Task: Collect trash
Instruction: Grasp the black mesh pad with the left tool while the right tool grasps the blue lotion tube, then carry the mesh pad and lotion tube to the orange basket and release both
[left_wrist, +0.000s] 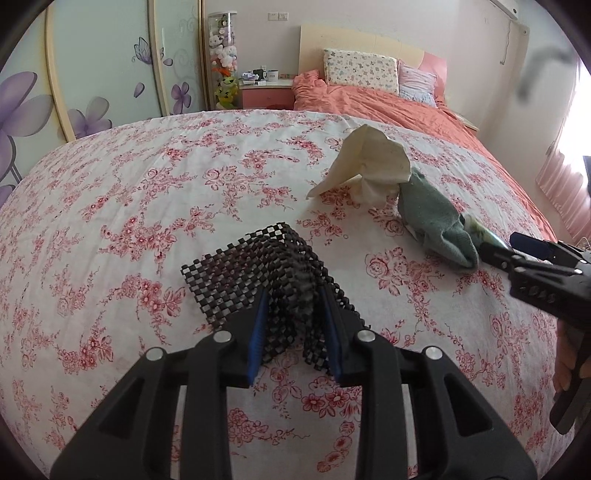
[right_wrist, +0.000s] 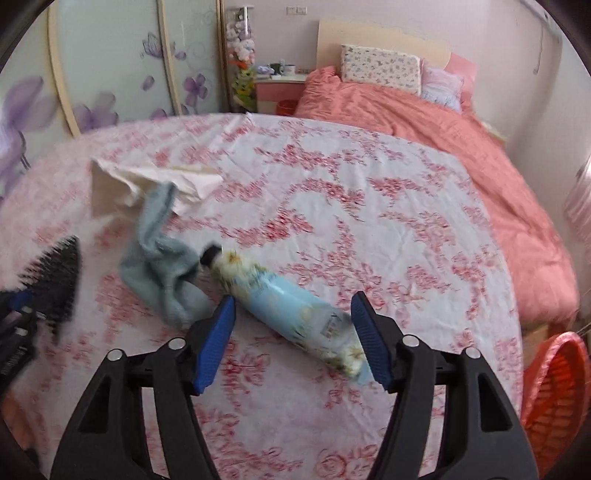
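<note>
Left gripper (left_wrist: 295, 325) clamps black mesh mat (left_wrist: 258, 266); right gripper (right_wrist: 295, 332) wide, level, straddling blue tube (right_wrist: 291, 314).

On the bed (left_wrist: 110, 221): mesh mat (left_wrist: 258, 273) nearest — sock (left_wrist: 432, 218) between tissue (left_wrist: 369, 166) and tube (right_wrist: 295, 310).

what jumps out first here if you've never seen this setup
The left gripper is shut on a black mesh mat, lifted off the pink floral sheet. The right gripper is open, its blue fingers either side of a light blue tube lying beside a green sock and a crumpled white tissue. An orange basket sits at the bed's right edge.
</note>
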